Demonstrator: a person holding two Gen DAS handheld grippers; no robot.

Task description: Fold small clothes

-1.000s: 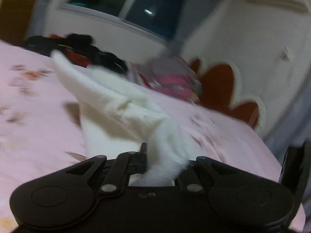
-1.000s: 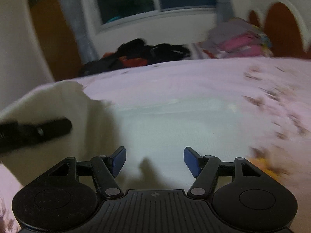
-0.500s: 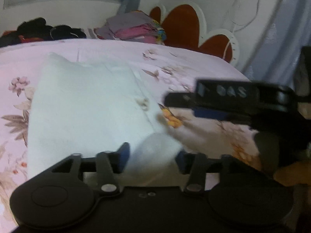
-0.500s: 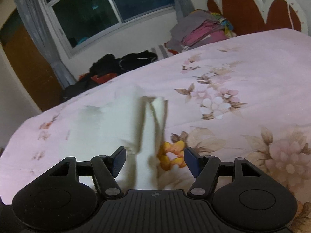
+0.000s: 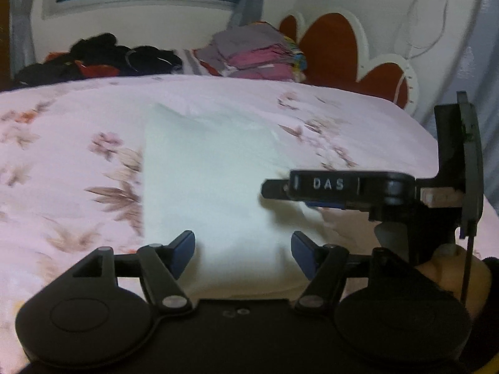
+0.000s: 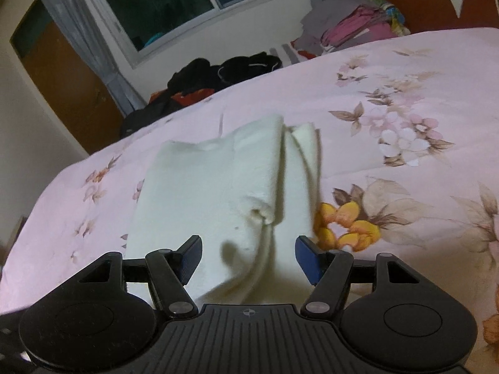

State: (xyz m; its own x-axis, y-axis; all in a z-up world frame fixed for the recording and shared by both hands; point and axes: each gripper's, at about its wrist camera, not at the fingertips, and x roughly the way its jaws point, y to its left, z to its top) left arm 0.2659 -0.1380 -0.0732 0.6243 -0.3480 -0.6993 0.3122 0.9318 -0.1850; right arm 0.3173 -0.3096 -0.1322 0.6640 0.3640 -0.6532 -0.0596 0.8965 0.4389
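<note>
Released since a moment ago, the white garment (image 5: 205,187) now lies folded flat on the pink flowered bed (image 5: 62,143). Both the left tongs (image 5: 242,251) and right tongs (image 6: 248,257) stand wide apart, empty, just above its near edge.

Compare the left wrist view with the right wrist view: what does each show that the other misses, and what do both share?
Only the left wrist view shows the right gripper from the side and a white cable on the wall. Only the right wrist view shows the brown door and an orange flower print. Both show the white garment on the pink bedsheet, with open jaws.
</note>
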